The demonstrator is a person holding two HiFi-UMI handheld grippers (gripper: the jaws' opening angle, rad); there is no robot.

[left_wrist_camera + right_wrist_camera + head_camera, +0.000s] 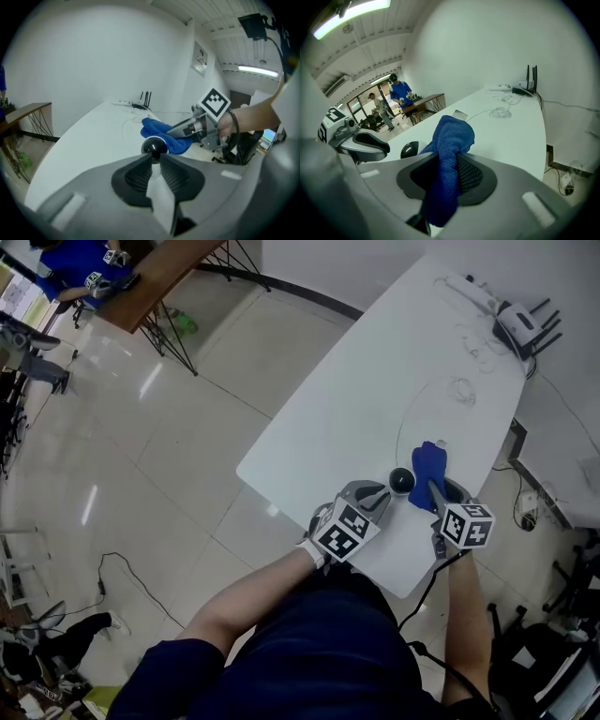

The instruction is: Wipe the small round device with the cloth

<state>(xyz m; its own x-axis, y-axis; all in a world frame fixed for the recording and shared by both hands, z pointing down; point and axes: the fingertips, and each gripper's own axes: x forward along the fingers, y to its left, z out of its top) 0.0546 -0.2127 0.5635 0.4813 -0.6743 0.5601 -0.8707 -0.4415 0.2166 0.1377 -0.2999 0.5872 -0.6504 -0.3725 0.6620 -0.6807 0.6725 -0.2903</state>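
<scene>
Plainly the setting-up is done, and the wiping itself is what is left to judge. On the left, the left gripper (382, 497) has its jaws drawn almost together. Its own view shows their tips pinching the near edge of the small round device (401, 480), which sits on the white table (375, 381) near its front edge, steadied for the rub. Just right of the device is the blue cloth (429, 463), its bunched end touching or very nearly touching the device's side. Farthest right, the right gripper (437, 491) is clamped on that cloth, with a fold hanging down between its jaws. So both things are in hand and brought together. Whether any of the black surface has been rubbed I cannot tell, and I judge most of the wipe is left to do.
</scene>
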